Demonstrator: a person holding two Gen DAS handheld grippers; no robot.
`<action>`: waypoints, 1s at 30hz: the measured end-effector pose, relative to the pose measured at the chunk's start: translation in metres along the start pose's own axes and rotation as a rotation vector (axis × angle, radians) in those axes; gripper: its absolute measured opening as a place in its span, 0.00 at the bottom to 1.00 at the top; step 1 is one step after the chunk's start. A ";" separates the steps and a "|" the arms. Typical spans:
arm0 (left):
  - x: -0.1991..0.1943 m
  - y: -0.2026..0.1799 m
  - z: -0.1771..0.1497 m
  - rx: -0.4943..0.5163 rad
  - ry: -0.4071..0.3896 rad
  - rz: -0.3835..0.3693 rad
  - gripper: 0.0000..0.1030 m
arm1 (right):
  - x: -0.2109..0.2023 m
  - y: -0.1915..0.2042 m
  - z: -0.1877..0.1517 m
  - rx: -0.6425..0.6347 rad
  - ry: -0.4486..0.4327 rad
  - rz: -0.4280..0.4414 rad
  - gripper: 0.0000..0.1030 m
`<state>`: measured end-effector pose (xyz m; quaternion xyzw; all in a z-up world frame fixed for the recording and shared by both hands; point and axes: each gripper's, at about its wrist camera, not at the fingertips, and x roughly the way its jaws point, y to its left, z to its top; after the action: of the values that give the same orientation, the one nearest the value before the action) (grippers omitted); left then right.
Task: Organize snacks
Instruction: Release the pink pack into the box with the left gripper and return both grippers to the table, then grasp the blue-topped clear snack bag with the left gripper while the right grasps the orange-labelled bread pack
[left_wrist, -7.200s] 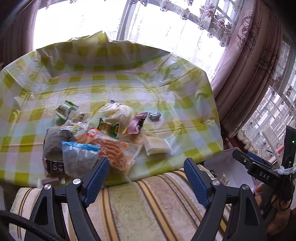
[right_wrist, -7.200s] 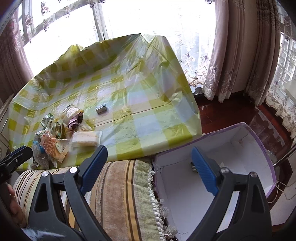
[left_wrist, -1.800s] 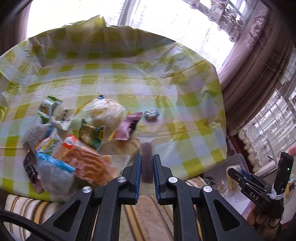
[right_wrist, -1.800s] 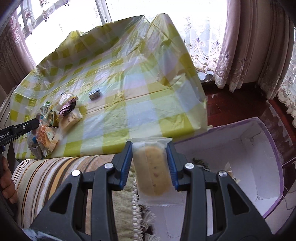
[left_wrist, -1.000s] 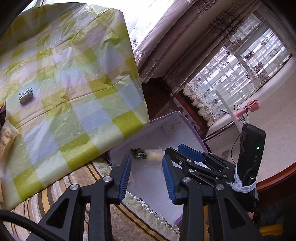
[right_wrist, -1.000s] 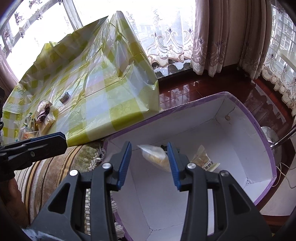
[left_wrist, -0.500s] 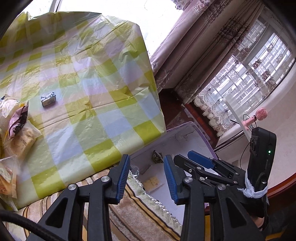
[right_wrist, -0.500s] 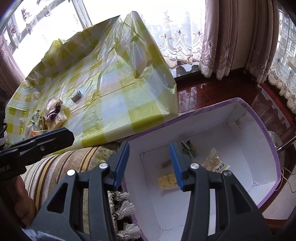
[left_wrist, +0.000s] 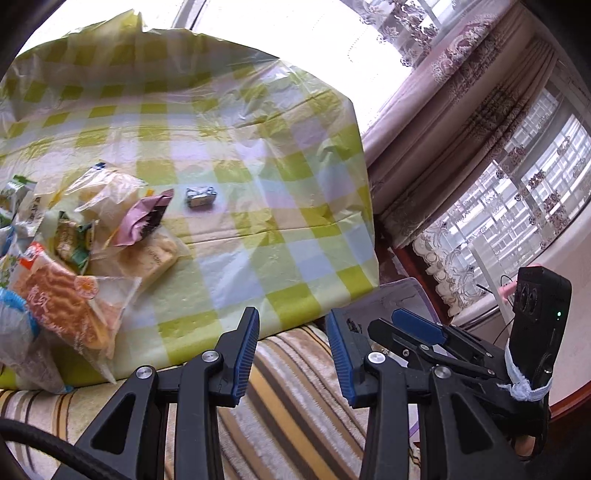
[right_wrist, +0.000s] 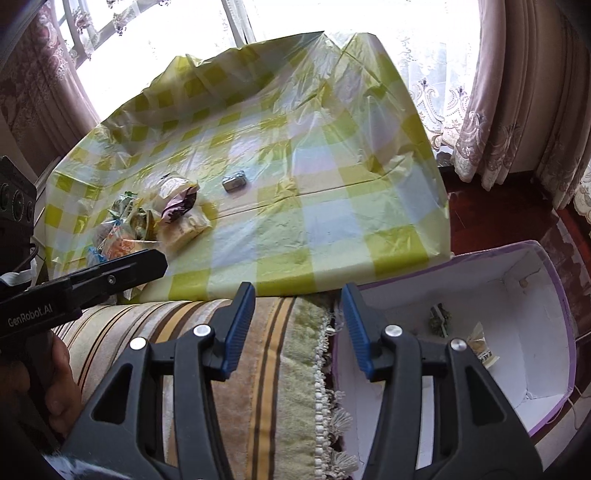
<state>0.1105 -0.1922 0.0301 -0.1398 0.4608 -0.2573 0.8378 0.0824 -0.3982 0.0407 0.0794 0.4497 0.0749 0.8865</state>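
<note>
Both our tongs stand apart and empty, the right tongs (right_wrist: 298, 325) having just been opening. The heap of crinkly snack packets (left_wrist: 74, 254) lies ahead-left on the green-checked tabletop (left_wrist: 258, 229), nearer our left tongs (left_wrist: 291, 354). The purple-rimmed white box (right_wrist: 517, 295) sits right; nothing blocks the reach.

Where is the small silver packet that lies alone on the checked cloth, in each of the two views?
Left wrist: silver packet, upper left of centre, right of the pink wrapper.
Right wrist: silver packet, upper left of centre, right of the pink wrapper.
Shared landmark: the pink wrapper.
</note>
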 end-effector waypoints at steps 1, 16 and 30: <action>-0.006 0.007 -0.001 -0.017 -0.008 0.005 0.39 | 0.001 0.006 0.000 -0.016 0.002 0.008 0.55; -0.094 0.120 -0.045 -0.285 -0.093 0.184 0.66 | 0.027 0.093 -0.001 -0.276 0.074 0.100 0.64; -0.083 0.162 -0.032 -0.159 0.020 0.310 0.73 | 0.059 0.151 0.004 -0.440 0.128 0.151 0.71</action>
<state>0.0956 -0.0111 -0.0056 -0.1305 0.5039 -0.0893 0.8492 0.1103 -0.2387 0.0283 -0.0872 0.4704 0.2421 0.8441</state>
